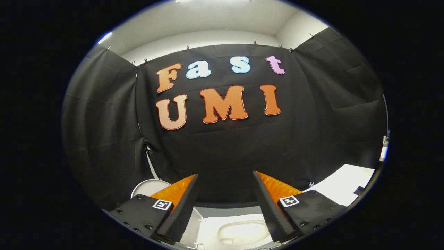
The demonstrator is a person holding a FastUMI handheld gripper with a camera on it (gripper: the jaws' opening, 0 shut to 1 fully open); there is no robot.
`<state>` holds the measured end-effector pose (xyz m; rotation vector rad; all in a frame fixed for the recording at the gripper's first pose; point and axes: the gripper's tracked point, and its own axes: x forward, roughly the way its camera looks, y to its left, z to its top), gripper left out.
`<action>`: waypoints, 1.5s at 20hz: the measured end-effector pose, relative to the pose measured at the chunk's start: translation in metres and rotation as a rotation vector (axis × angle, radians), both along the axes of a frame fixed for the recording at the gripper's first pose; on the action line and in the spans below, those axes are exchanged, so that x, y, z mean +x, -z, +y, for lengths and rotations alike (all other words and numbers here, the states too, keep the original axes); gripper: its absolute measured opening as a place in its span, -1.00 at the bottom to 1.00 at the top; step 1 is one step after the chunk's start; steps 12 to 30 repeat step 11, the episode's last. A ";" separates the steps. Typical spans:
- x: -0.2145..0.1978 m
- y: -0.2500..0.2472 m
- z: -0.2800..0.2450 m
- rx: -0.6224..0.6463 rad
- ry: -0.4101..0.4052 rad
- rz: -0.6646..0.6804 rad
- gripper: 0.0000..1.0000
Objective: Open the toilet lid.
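claw: gripper (225, 174) spread wide, nothing between the fingers, nothing touched, held in the air
fingers: left finger (180, 205) and right finger (270, 205) well apart, aimed toward 12 o'clock at the booth wall (225, 152)
task thing: toilet (213, 225) at 6 o'clock, low between the fingers and well under them, seen from above
lid: pale oval (242, 232) on top of the toilet; cannot tell whether a shut lid or a seat and bowl with the lid up
stage: fits either lid down or lid already raised; not settled here
handling (judged): likely rigid moulded plastic, light, stiff, smooth and slippery, swinging on a rear hinge; likely to drop and bang if let slip
hold (judged): if down, at the thin front rim opposite the hinge, one finger under the lip and one over; front edge hard to make out here
8 o'clock: white round disc (147, 187) just beyond the left finger, kind unclear
4 o'clock: white flat panel (343, 185) beyond the right finger
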<state>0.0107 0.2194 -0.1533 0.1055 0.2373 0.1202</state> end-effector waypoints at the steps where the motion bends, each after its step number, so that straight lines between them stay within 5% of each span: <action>1: 0.003 -0.002 -0.002 0.000 -0.003 -0.002 0.93; 30: 0.019 -0.006 -0.018 -0.015 -0.025 -0.003 0.93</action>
